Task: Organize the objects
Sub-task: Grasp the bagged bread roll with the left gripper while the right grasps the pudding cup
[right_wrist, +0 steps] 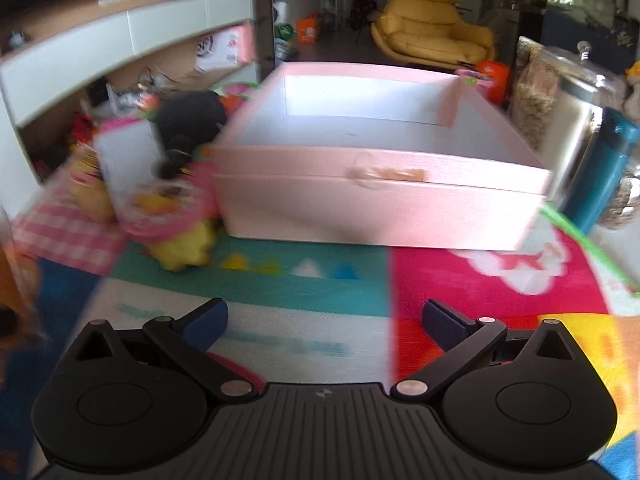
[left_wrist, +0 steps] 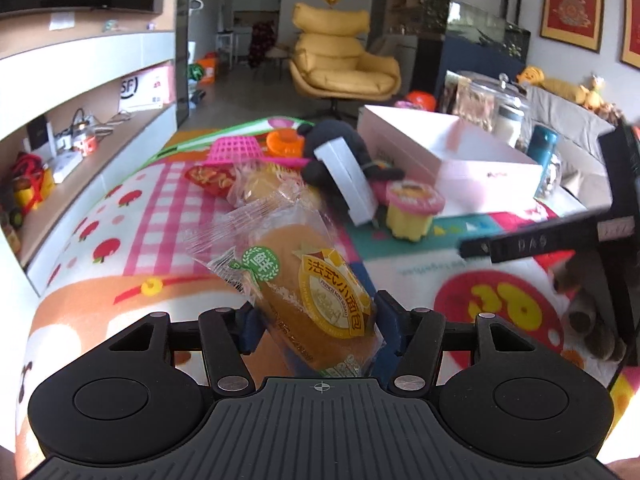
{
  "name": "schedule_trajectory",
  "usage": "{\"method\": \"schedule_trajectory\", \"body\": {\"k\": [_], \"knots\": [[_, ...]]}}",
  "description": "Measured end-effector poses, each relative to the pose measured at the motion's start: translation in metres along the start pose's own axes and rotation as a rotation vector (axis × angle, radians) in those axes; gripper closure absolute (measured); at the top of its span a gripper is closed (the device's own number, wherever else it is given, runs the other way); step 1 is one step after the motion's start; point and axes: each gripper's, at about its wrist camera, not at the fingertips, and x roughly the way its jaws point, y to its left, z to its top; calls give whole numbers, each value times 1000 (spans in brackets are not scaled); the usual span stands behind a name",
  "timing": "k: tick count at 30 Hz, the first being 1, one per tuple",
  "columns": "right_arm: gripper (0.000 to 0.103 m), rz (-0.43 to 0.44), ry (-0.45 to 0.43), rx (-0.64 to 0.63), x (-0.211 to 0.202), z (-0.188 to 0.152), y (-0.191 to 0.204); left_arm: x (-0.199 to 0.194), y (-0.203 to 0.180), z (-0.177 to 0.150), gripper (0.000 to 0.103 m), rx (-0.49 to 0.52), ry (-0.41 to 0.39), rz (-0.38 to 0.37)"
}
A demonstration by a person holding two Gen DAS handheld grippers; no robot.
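My left gripper (left_wrist: 316,328) is shut on a wrapped bread roll (left_wrist: 312,280) in clear plastic with a yellow label, held above the colourful play mat (left_wrist: 120,240). An open pink box (left_wrist: 440,148) stands at the back right of the mat; in the right wrist view the pink box (right_wrist: 380,200) is straight ahead and looks empty. My right gripper (right_wrist: 324,320) is open and empty, above the mat in front of the box. A second wrapped bread roll (left_wrist: 264,188), a yellow-and-pink cup (left_wrist: 412,208), a white flat box (left_wrist: 348,180) and a black plush toy (left_wrist: 340,140) lie left of the box.
A pink basket (left_wrist: 236,148), a red packet (left_wrist: 208,178) and an orange toy (left_wrist: 284,142) lie at the mat's far side. A glass jar (left_wrist: 496,108) and a teal bottle (right_wrist: 600,172) stand right of the box. A low shelf unit (left_wrist: 80,128) runs along the left.
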Motion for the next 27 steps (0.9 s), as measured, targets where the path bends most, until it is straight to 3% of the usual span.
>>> {"method": "schedule_trajectory", "body": {"k": [2, 7, 10, 13, 17, 20, 24, 27], "knots": [[0, 73, -48, -41, -5, 3, 17, -2, 3, -3, 41, -9, 6, -13], [2, 65, -117, -209, 4, 17, 76, -4, 8, -3, 41, -19, 10, -25], [28, 44, -126, -233, 13, 27, 91, -6, 7, -6, 41, -8, 25, -30], [47, 21, -136, -205, 12, 33, 89, -8, 1, -6, 41, 24, 29, -31], [47, 53, -177, -158, -15, 31, 65, -16, -12, 3, 41, 69, 18, -53], [47, 82, -238, -141, -53, 21, 38, -22, -29, 28, 41, 114, -15, -106], [47, 11, -326, -127, -93, 6, -1, -8, -71, 96, 40, 219, -115, -157], [47, -36, -357, -90, -107, -1, -27, 28, -102, 150, 38, 238, -156, -241]]}}
